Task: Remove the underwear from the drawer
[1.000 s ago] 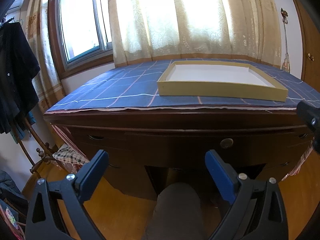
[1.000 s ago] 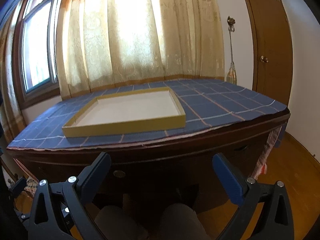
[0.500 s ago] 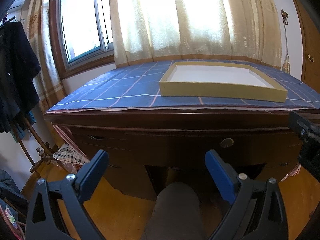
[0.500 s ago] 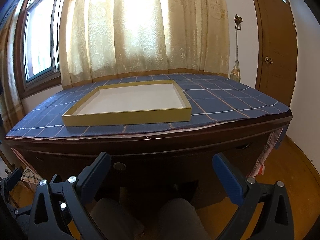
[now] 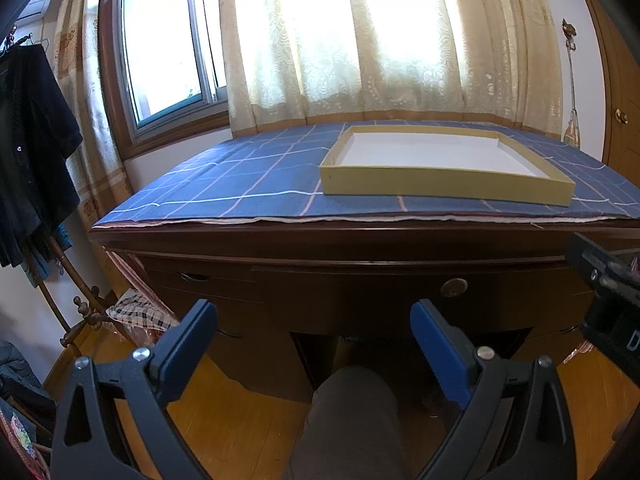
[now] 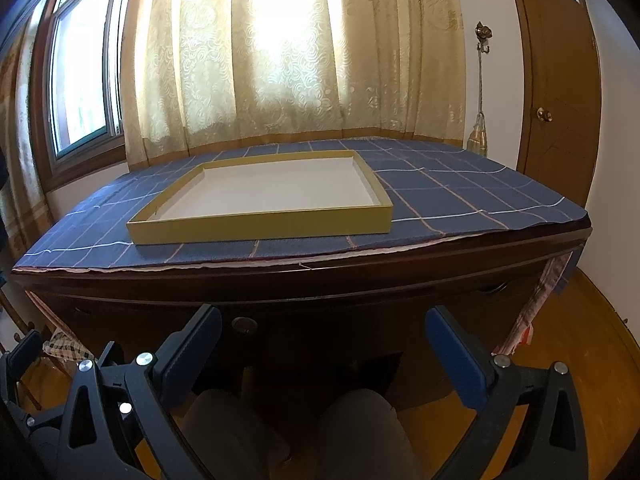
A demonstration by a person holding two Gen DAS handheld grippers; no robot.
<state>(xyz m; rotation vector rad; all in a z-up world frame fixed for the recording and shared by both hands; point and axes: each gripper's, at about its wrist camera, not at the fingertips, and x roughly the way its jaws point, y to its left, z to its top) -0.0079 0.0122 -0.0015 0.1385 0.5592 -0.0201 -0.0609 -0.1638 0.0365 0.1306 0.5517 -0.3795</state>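
A dark wooden desk under a blue checked cloth (image 5: 248,184) fills both views. Its middle drawer (image 5: 360,292) is shut, with a round fitting (image 5: 454,287) on the front, also seen as the round fitting (image 6: 245,325) in the right wrist view. No underwear shows. My left gripper (image 5: 314,316) hangs open in front of the drawer, a little away from it, nothing between its fingers. My right gripper (image 6: 324,318) is likewise open and empty, to the right of the fitting. A shallow yellow tray (image 5: 444,188) lies empty on the cloth.
The person's knees (image 6: 360,428) sit under the desk. A coat stand with dark clothes (image 5: 28,160) is at the left, a checked rag (image 5: 136,312) below it. A wooden door (image 6: 560,100) is at the right. Side drawers (image 5: 194,277) are shut. The floor is wood.
The right gripper has tilted slightly, so the desk now sits more level in its view, and it shows a bit further into the left wrist view's right edge. The left gripper has stayed put.
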